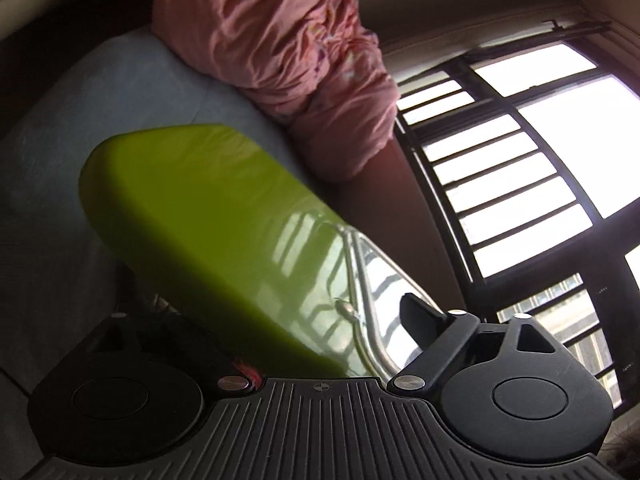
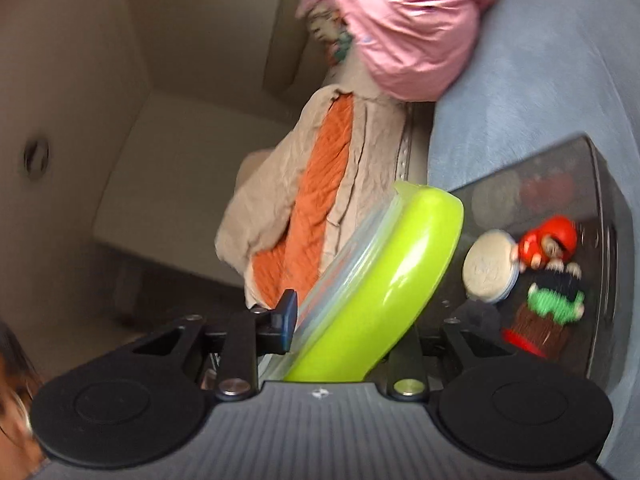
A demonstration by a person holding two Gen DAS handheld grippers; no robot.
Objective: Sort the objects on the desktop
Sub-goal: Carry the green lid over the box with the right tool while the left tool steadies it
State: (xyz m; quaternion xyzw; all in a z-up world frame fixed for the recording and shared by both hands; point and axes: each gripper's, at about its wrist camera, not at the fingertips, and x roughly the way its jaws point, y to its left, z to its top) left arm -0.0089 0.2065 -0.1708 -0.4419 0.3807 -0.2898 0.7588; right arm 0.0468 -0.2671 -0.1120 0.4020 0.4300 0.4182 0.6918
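grey cushion (image 2: 520, 92) behind; both grippers (image 2: 352, 320) (image 1: 288, 320) clamp green lidded box (image 2: 384, 280).

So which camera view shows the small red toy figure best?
The right wrist view: the red toy figure lies on the dark tray, beside a round white disc, though somewhat blurred. The left wrist view does not show it at all.

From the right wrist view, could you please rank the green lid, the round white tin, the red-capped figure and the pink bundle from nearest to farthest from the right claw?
1. Green lid, between the right claw's fingers.
2. Round white tin, just right on the dark tray.
3. Red-capped figure, right beyond the tin.
4. Pink bundle, far at the top.
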